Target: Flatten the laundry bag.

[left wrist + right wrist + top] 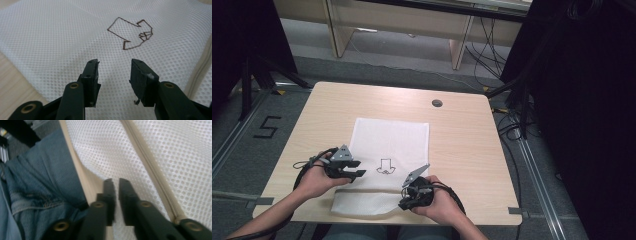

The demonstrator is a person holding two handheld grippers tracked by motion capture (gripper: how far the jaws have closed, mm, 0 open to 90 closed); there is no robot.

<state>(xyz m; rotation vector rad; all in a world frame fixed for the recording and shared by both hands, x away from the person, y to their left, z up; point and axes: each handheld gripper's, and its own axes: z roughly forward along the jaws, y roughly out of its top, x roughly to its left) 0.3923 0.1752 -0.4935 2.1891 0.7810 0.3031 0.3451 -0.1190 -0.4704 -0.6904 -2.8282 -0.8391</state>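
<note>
Right tongs [408, 201] at the near tabletop edge, jaws almost together with a thin gap. Looks like a pinch on the near flap of the white mesh laundry bag [389, 145], but I can't tell for sure that fabric is between them. Person's jeans [37, 180] show just beyond that edge in the right gripper view. The zipper [152, 170], a beige woven tape, runs straight along the bag beside those jaws.

Left tongs [353, 169] sit over the bag's left side, jaws well apart, holding nothing, mesh flat beneath them.

Progress, my read: early. The near end is doubled over along the edge; the rest lies flat and spread toward mid-tabletop [462, 135], so most of the folding is left.

Materials: fine perforated white mesh, soft, faint creases. Brown stitched arrow outline [131, 33] at the bag's centre. Tabletop is pale wood laminate with a round cable grommet [437, 103] at the far side.
</note>
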